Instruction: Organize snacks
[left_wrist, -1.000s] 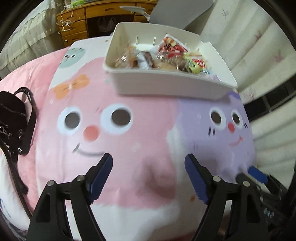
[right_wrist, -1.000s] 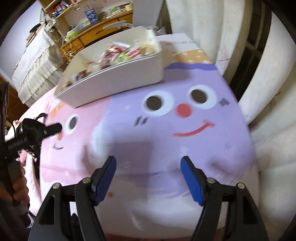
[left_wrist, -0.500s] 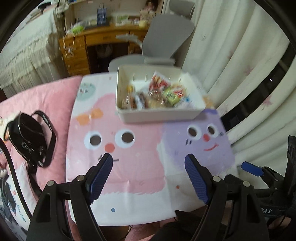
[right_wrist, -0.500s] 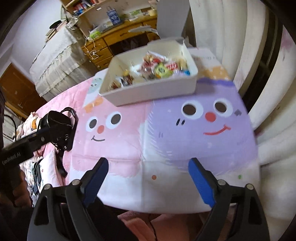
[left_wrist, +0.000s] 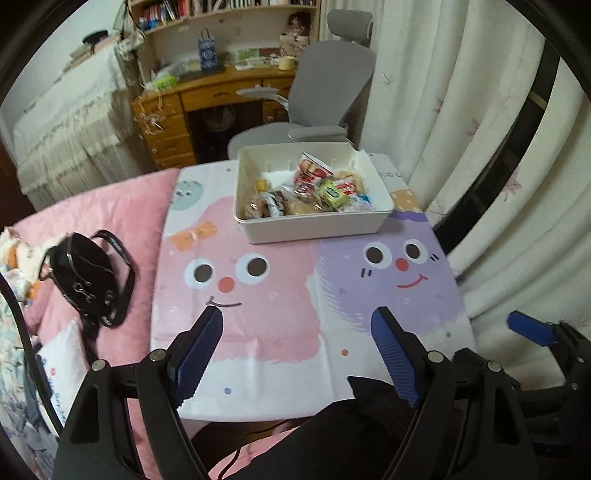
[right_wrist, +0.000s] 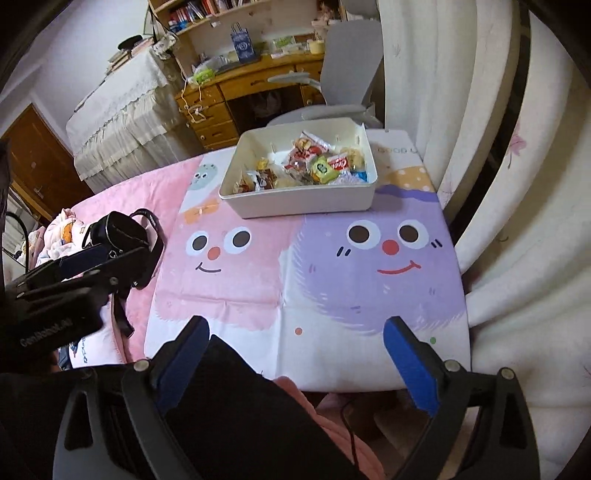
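Nearest, the left tool (left_wrist: 297, 332) and the right tool (right_wrist: 297, 341) hang above the near edge of the worktop, blue-padded jaws opening with nothing between them, which suggests both are released and clear of the work. Beyond them lies the pink-and-purple cartoon-face mat (left_wrist: 280, 295), bare of loose packets. At its far end sits the cream rectangular plastic bin (right_wrist: 306, 203), with the assorted wrapped snacks (right_wrist: 314, 166) gathered inside, so the sorting looks finished. A black strapped bag (left_wrist: 88, 273) rests on the pink bedding beside the mat.
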